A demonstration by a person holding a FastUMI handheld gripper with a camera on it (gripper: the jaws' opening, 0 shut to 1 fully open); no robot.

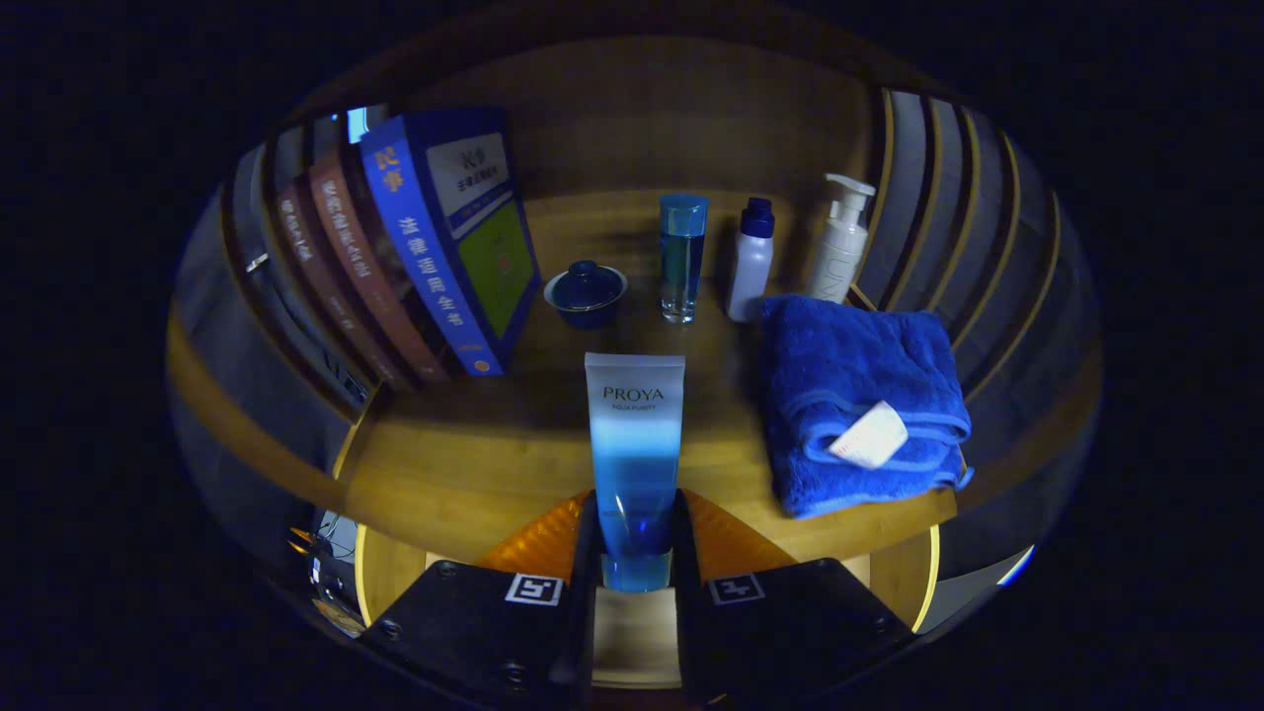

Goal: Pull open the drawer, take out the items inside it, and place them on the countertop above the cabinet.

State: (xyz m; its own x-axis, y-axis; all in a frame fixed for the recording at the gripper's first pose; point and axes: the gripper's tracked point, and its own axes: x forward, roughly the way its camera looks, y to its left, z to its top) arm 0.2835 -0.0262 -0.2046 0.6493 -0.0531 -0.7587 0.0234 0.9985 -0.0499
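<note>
Gripper point(635, 538) is clamped on the tube point(635, 444), both fingers pressing its lower end near the cap. The tube stands up between the fingers, its flat crimped end pointing away, over the countertop point(464, 464). Can't tell if the cap end is touching wood or hanging just above it.

Already on the counter beyond the tube: small lidded cup point(586, 293), clear blue bottle point(682, 255), white bottle point(751, 259), pump bottle point(841, 240). Folded towel point(861, 395) sits just right of the tube, books point(415, 247) lean at the left.

Handling, my read:
- Tube looks light, soft plastic and glossy, so likely slippery. Wall gives under squeeze; too much force could push product toward the cap.
- Grip near the cap is the right spot, since that is the stiffest part. Higher up the body flattens and could slide.
- Stood on its cap it is tall and narrow, so tip-prone. Laying it flat is safer.
- Open wood between the books and towel is the drop zone. Keep clear of the 4 containers behind; 1 knock could topple them.
</note>
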